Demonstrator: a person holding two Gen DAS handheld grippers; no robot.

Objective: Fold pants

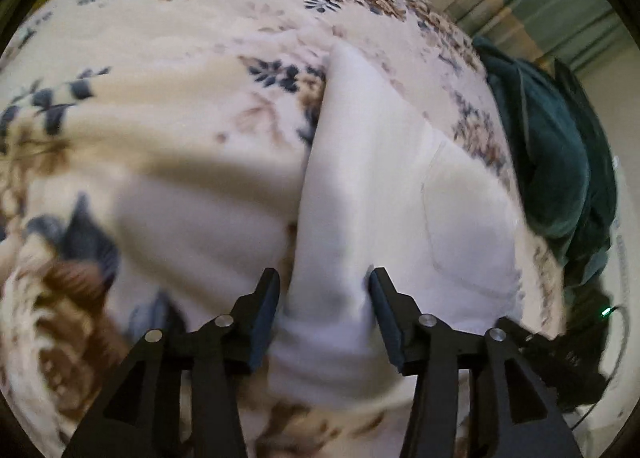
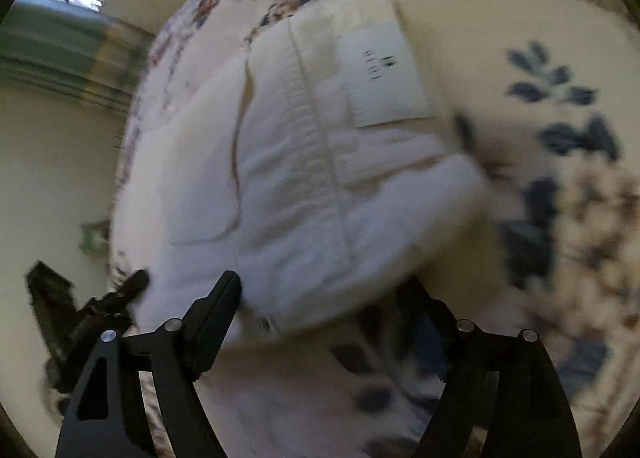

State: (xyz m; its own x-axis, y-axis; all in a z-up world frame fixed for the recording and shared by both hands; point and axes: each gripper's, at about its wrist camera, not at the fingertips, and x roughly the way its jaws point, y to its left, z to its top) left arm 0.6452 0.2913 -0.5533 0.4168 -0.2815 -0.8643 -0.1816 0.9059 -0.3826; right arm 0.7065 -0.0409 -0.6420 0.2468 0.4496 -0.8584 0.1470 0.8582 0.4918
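White pants (image 1: 384,186) lie on a floral bedspread (image 1: 168,106). In the left wrist view a raised fold of the white cloth runs between the fingers of my left gripper (image 1: 324,290), whose jaws stand partly apart on either side of it. In the right wrist view the pants (image 2: 288,178) show their waistband seam and a white label (image 2: 384,74). My right gripper (image 2: 324,290) is open wide, and the near edge of the pants hangs between its fingers; the right finger is partly hidden under the cloth.
A dark green garment (image 1: 560,162) lies at the bed's right edge in the left wrist view. The bed edge, a cream floor and a curtain (image 2: 60,46) show on the left of the right wrist view. The other gripper (image 2: 100,310) shows there at the lower left.
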